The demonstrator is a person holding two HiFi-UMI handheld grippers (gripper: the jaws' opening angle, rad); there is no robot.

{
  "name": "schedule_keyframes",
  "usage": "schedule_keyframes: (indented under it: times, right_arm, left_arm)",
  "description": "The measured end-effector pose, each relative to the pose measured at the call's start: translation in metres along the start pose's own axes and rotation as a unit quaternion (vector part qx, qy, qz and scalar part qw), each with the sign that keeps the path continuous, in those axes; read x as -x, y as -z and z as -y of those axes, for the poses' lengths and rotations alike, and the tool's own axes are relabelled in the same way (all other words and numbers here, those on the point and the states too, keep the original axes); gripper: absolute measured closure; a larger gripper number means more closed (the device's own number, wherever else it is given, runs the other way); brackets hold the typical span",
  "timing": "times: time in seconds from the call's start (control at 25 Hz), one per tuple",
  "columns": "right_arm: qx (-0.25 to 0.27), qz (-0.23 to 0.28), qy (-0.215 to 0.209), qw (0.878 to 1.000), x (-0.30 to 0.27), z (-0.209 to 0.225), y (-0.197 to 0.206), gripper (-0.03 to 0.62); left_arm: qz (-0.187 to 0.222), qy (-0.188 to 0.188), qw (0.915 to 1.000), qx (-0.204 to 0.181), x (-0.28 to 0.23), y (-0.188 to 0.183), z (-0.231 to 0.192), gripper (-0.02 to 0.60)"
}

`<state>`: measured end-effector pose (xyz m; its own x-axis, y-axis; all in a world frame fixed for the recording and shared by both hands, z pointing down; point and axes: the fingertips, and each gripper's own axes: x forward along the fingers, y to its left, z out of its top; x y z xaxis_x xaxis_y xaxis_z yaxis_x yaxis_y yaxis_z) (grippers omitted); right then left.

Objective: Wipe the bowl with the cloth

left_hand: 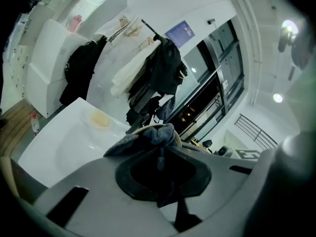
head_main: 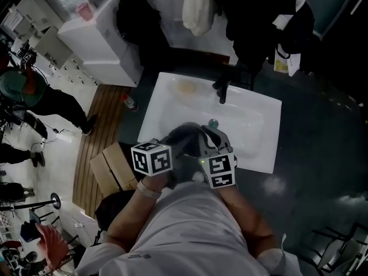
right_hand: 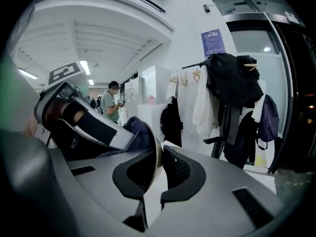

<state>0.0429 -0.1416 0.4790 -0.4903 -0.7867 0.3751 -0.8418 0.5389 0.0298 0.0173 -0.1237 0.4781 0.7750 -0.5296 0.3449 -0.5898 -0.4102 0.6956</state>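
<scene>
Over the white sink (head_main: 256, 117) I hold both grippers close together. My left gripper (head_main: 179, 144) is shut on a grey-blue cloth (head_main: 185, 134), which bunches between its jaws (left_hand: 150, 138) and presses into the bowl. My right gripper (head_main: 208, 144) is shut on the rim of a pale bowl (right_hand: 157, 153), held on edge. In the left gripper view only a beige arc of the bowl rim (left_hand: 143, 129) shows behind the cloth. The right gripper view shows the cloth (right_hand: 139, 132) inside the bowl, with the left gripper (right_hand: 81, 123) behind it.
A black faucet (head_main: 223, 88) stands at the sink's back edge, with a drain (head_main: 213, 122) and a yellowish patch (head_main: 186, 87) in the basin. Coats hang behind (head_main: 259, 16). A cardboard box (head_main: 112, 168) and a bottle (head_main: 131, 103) are on the floor at left, where people stand (head_main: 34, 96).
</scene>
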Motion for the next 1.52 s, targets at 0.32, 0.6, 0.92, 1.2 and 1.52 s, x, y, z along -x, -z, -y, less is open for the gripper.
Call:
schedule_keyframes:
  times: [0.32,0.6,0.92,1.2,1.52]
  right_arm:
    - [-0.008,-0.003,-0.002,1.0,-0.005,0.002,0.004,0.563]
    - [0.065,0.021,0.028,0.997,0.001,0.003,-0.018,0.562]
    - [0.136,0.026,0.046,0.989,0.0,0.004,-0.03,0.562]
    - [0.12,0.03,0.068,0.99,-0.001,0.021,-0.028,0.562]
    - [0.173,0.04,0.062,0.982,-0.001,0.008,-0.037,0.562]
  left_arm:
    - [0.013,0.002,0.9999,0.002,0.003,-0.011,0.005,0.538]
    - [0.033,-0.001,0.9988,0.035,-0.001,-0.015,-0.004,0.538]
    - [-0.026,0.002,0.9993,0.026,-0.013,0.01,-0.005,0.538]
    - [-0.048,0.011,0.9979,0.041,-0.018,0.027,0.004,0.538]
    - [-0.001,0.006,0.9937,0.112,-0.012,0.003,-0.018,0.538]
